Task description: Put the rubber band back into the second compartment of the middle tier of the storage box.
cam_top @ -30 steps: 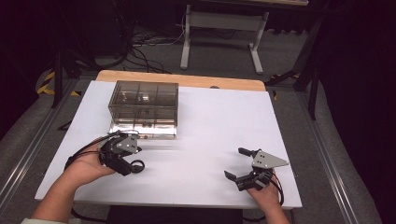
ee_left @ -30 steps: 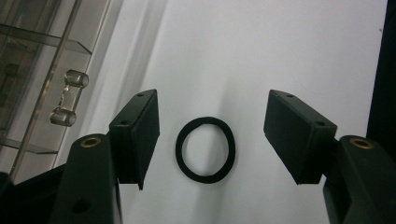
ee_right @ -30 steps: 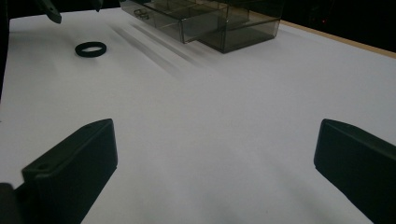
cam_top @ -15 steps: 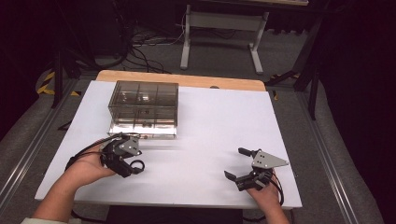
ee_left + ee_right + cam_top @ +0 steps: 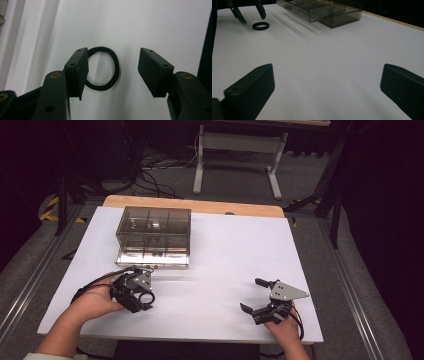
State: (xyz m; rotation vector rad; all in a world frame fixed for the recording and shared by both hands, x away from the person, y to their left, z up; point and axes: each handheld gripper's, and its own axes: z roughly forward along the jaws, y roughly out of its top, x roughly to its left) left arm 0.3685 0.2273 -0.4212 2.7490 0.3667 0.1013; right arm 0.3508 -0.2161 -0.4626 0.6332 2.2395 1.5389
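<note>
Both forearms come in over the table's (image 5: 225, 245) near edge. The left hand (image 5: 97, 301) tips the left gripper (image 5: 113, 70) downward near the near-left corner; its jaws stand wide apart astride a thin black band ring (image 5: 102, 68) lying flat on the matte white surface, and whether one pad touches it is unclear. The right gripper (image 5: 257, 295) sits low near the near-right corner, jaws spread wide and empty. A smoky clear-plastic drawer box (image 5: 154, 236) stands toward the far-left corner

Bright white table (image 5: 215, 255) (soft focus), dark surroundings
</note>
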